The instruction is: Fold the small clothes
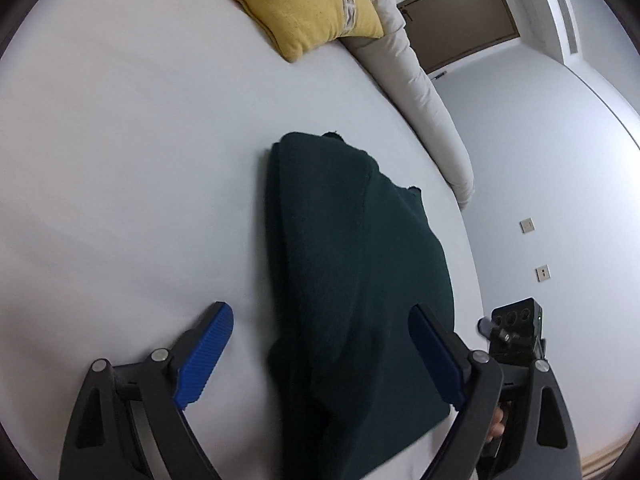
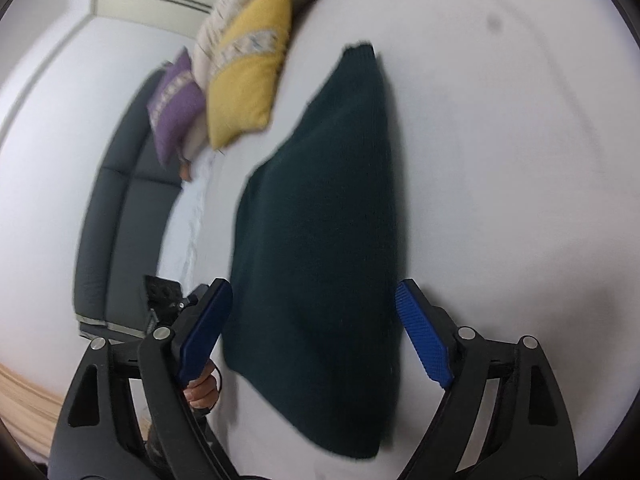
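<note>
A dark green knitted garment (image 1: 352, 280) lies folded lengthways on the white bed sheet (image 1: 120, 160). It also shows in the right wrist view (image 2: 320, 240), a long narrow shape on the sheet (image 2: 500, 160). My left gripper (image 1: 320, 356) is open, its blue pads either side of the garment's near end, holding nothing. My right gripper (image 2: 316, 332) is open too, its blue pads either side of the garment's near end. The other gripper's camera body (image 1: 516, 332) shows at the right edge of the left wrist view.
A yellow cushion (image 1: 296, 0) and a rolled cream blanket (image 1: 420, 88) lie at the far side of the bed. A purple cushion (image 2: 176, 100) and a dark headboard (image 2: 116, 220) show in the right wrist view. The bed edge and wall (image 1: 540, 160) are on the right.
</note>
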